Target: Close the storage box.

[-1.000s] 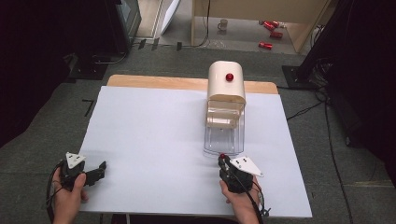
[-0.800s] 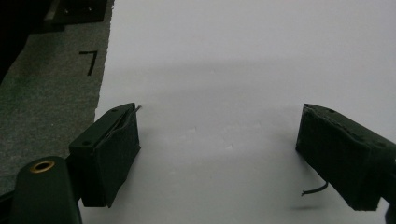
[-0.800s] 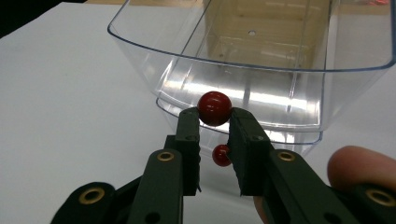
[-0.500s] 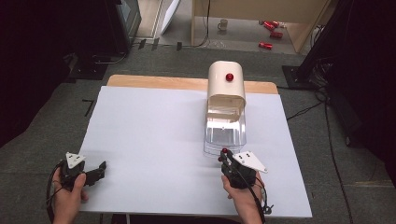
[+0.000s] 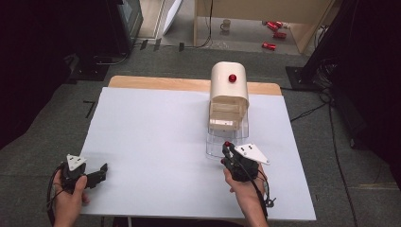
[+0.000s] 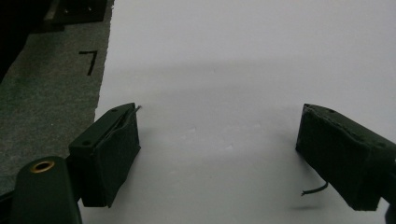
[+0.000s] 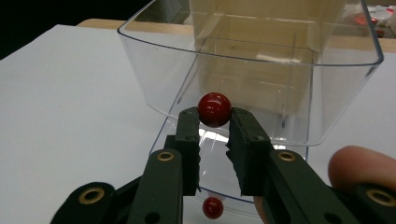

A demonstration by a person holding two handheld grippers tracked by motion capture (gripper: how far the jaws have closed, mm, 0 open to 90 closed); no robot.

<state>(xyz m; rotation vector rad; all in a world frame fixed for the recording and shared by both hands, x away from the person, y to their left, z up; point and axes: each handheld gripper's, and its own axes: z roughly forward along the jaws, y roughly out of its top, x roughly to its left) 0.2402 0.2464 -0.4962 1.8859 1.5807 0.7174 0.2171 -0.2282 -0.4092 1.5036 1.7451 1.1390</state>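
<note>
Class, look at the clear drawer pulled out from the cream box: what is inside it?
Nothing shows inside the clear drawer through its walls. The right gripper grips its red knob in front. The cream box covers the drawer's rear part.

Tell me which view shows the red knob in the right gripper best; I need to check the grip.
The right gripper view: the red knob sits large and sharp, pinched between the tips of the right gripper, in front of the clear drawer. The high view shows it as a tiny red dot at the gripper's tip.

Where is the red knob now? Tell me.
The red knob sits between the right claw tips, against the clear drawer front, right of table centre.
</note>
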